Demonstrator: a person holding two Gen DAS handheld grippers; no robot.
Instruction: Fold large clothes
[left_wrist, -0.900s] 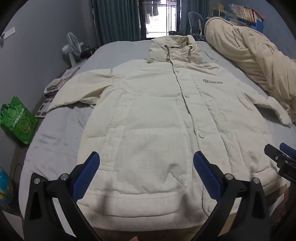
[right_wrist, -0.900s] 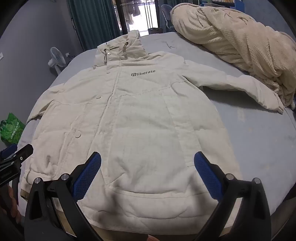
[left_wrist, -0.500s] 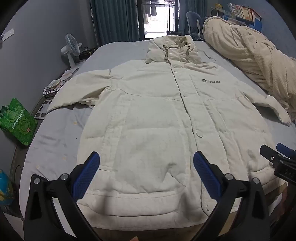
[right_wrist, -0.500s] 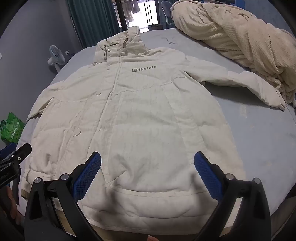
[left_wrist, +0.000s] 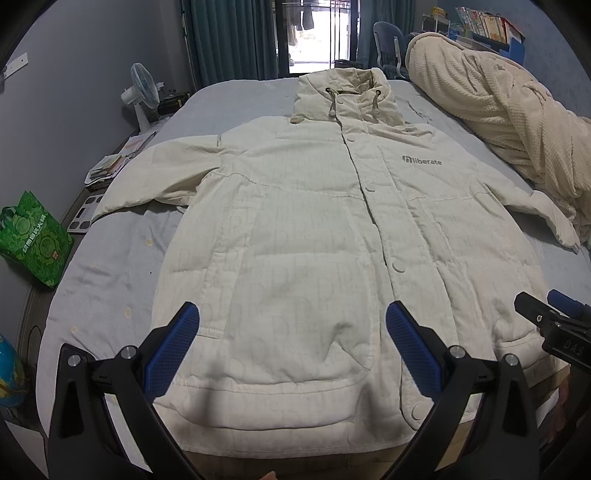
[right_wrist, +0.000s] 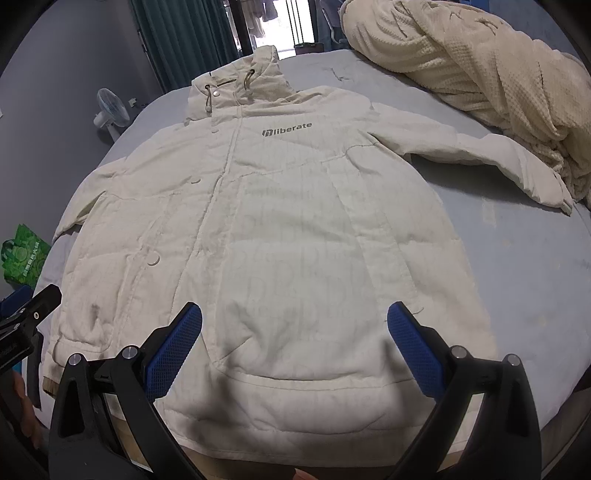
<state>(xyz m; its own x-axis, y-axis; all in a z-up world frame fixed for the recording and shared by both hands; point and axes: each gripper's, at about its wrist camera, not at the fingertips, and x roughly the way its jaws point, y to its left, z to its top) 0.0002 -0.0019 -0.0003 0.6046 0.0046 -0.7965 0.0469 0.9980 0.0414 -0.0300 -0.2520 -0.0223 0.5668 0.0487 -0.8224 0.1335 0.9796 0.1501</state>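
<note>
A large cream hooded jacket lies flat and face up on the bed, buttoned, sleeves spread to both sides, hood at the far end. It also fills the right wrist view. My left gripper is open and empty, above the jacket's left hem. My right gripper is open and empty, above the jacket's right hem. The right gripper's tip shows at the right edge of the left wrist view. The left gripper's tip shows at the left edge of the right wrist view.
The bed has a grey sheet. A cream fleece blanket is heaped along the bed's right side, by the right sleeve cuff. A green bag, a fan and papers lie on the floor at the left.
Both grippers have moved slightly closer over the jacket's hem. Both stay open. The jacket has not moved.
</note>
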